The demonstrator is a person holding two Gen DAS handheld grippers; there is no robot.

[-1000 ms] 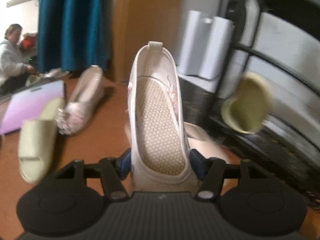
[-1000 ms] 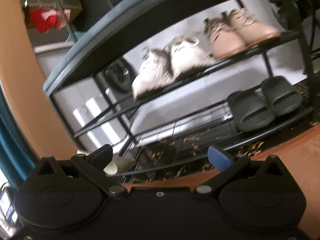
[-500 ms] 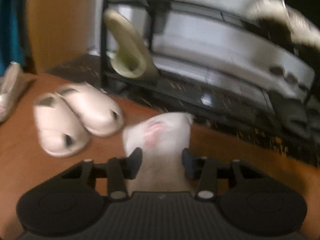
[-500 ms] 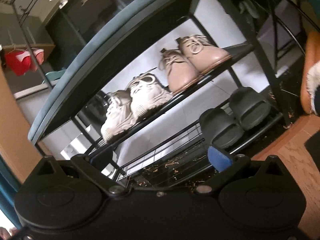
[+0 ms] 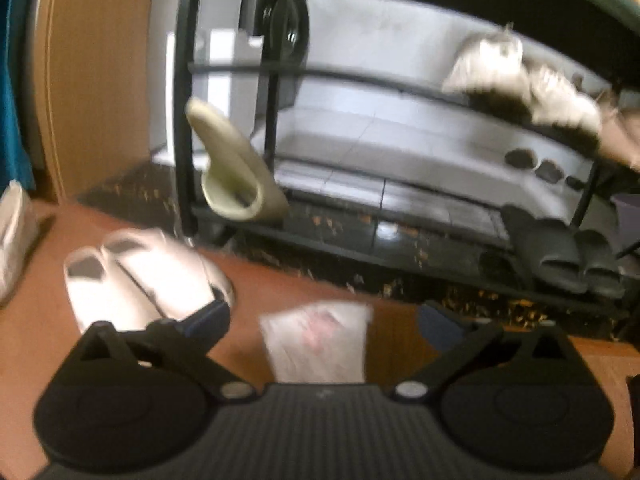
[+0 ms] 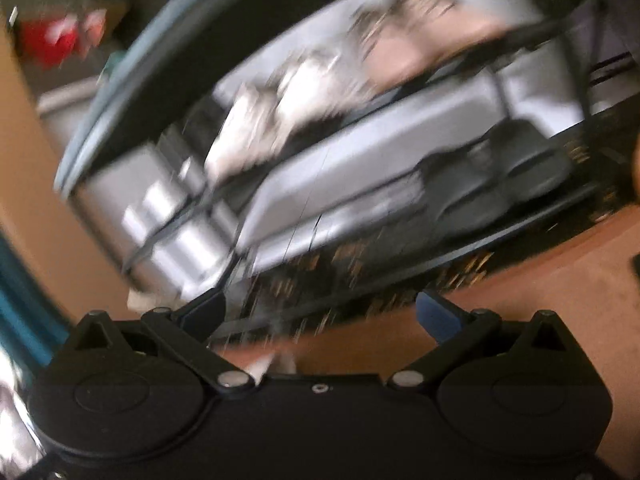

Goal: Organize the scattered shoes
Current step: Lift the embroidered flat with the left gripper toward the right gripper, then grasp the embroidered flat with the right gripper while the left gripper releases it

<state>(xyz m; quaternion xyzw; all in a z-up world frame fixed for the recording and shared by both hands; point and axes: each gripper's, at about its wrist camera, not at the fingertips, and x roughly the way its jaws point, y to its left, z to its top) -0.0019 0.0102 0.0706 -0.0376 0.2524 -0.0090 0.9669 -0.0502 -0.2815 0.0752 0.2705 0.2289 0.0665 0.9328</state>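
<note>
- Left gripper (image 5: 322, 322): its jaws have just been opening and are now standing wide; the white shoe (image 5: 318, 338) is lying between them, clear of both pads, resting on the brown floor (image 5: 288, 284) in front of the shoe rack (image 5: 400, 248).
- Right gripper (image 6: 320, 312): its jaws are spread wide and holding nothing; it is pointing at the rack's lower shelves, and the view is too blurred for finer detail.
- Surroundings: a pair of pale slippers (image 5: 136, 280) is sitting just left of the left gripper; a green slipper (image 5: 236, 172) is leaning against the rack's end post; dark slides (image 5: 568, 256) are occupying the bottom shelf on the right.
- Risk (judgement): the released shoe is probably sitting off the rack, so pulling back may leave it stray or tipped.
- Risk (judgement): a spread finger may be nudging the pale slippers while withdrawing.
</note>
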